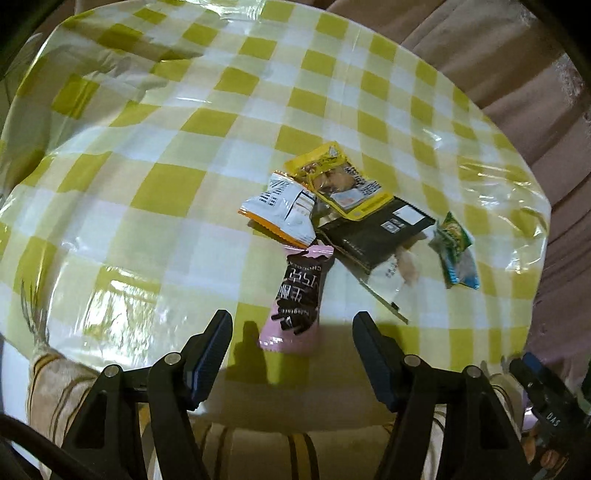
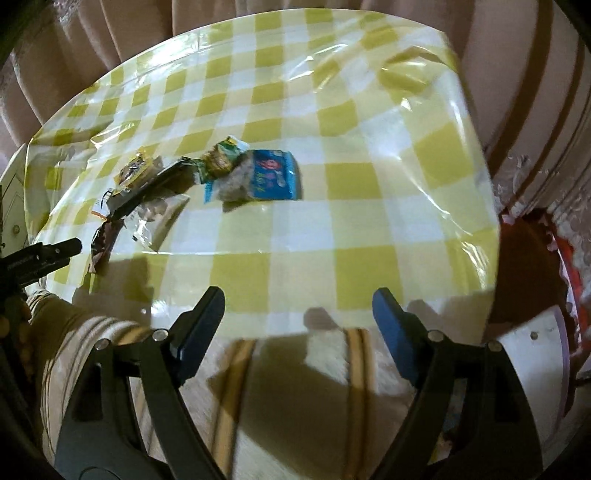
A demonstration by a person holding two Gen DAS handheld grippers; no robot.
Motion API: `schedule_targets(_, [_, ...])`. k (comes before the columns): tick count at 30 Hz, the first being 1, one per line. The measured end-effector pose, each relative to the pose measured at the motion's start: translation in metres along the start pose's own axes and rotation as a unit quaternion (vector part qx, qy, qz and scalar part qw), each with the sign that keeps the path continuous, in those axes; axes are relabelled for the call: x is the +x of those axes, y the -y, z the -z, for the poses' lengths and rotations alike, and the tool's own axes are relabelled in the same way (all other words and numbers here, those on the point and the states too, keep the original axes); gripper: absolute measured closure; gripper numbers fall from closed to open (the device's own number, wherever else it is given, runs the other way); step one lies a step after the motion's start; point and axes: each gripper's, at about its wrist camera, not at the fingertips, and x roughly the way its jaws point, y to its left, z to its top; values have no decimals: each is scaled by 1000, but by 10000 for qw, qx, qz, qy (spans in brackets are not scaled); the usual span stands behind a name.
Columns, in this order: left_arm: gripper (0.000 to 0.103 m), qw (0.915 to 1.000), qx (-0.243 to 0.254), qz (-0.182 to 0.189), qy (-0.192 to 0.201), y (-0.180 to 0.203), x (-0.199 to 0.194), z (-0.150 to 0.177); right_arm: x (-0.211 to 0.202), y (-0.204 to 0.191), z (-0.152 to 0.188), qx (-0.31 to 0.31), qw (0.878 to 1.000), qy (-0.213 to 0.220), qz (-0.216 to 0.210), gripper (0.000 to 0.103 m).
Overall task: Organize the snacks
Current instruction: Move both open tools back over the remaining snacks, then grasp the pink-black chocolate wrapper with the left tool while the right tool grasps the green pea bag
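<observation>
Left gripper (image 1: 291, 347) jaws apart, holding nothing, above the pink packet (image 1: 297, 299) at the near table (image 1: 155, 192) edge. Right gripper (image 2: 299, 317) wide apart, empty. Snack packets heaped mid-table: white (image 1: 280, 214), yellow (image 1: 340, 181), black (image 1: 376, 229), blue (image 2: 271, 179).

Glossy, wrinkled plastic sheet over checked table (image 1: 177, 177). Shiny foil-like snack wrappers (image 1: 295, 218) at centre; pink wrapper (image 1: 295, 295) smooth. Matt black plastic gripper arms (image 1: 162, 406), blue pads (image 2: 391, 328). Soft folded cloth curtain (image 2: 92, 22) along top.
</observation>
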Motion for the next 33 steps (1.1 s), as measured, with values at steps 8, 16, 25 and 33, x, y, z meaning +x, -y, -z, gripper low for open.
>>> schedule_targets(8, [45,9992,247,-233,-207,7,21,-8,22,-24,-35,-193,9997,116,-53,19])
schedule_targets(16, [66,9984,396,-321,-260,11,32,-9,53,-51,-72,-63,9992,173,-367,16])
schedule_targets(25, [69,9985,436,-238,-220,12,33,-9,86,-79,-99,-347,9990,164,-231,13])
schedule_targets(33, [70,9989,405,-149,-181,10,33,-9,113,-91,-110,-684,9975,106,120,13])
